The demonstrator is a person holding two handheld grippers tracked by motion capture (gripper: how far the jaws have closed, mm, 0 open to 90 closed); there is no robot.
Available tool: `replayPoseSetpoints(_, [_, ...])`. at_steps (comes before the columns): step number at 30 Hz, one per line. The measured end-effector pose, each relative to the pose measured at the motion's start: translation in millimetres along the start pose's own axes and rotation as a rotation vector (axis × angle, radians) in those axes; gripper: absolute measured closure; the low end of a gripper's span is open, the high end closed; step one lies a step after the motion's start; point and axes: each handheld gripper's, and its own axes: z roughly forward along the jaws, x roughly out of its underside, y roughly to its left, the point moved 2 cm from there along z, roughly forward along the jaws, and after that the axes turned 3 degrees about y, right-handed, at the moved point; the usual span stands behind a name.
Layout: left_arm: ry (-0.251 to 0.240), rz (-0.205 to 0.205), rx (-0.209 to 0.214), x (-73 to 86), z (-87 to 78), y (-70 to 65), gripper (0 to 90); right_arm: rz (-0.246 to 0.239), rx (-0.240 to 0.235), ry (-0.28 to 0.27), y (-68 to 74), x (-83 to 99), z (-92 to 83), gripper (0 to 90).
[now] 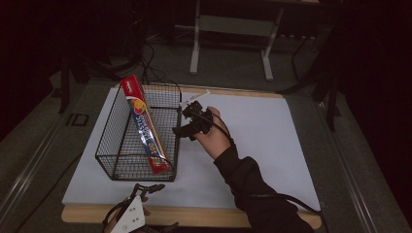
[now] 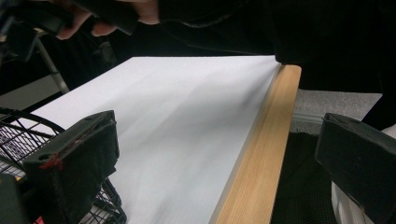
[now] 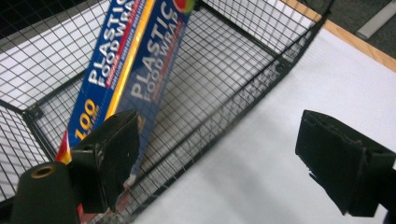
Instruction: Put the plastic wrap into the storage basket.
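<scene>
Dim room, grey carpet floor (image 1: 228, 58), metal table legs (image 1: 195, 46) behind.

The wire basket (image 1: 138, 133) stands at centre left of the high view, open-topped, with a box (image 1: 145, 124) leaning across its inside. The right hand-held gripper (image 1: 188, 122) hangs just beside its right wall. The worktop (image 1: 262, 141) to the right lies bare.

Long carton (image 3: 126, 65) standing tilted in the wire basket (image 3: 243, 70): its blue faces read "PLASTIC FOOD WRAP" in white capitals, printed twice on adjoining faces, with "100" in yellow near the lower end in the right gripper view. In the high view the same carton (image 1: 145, 124) shows "100" near its lower end; its other lettering there is too small to read.
</scene>
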Motion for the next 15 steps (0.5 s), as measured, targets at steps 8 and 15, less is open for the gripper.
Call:
replayPoseSetpoints(8, [0.003,0.004,0.005,-0.1,1.4,-0.2,0.1,0.002,0.018,-0.017,-11.9,23.8,-6.7,13.7])
replayPoseSetpoints(15, [0.005,0.004,0.008,0.2,2.4,0.0,0.1,0.012,0.010,-0.025,-19.4,46.0,-5.4,13.7])
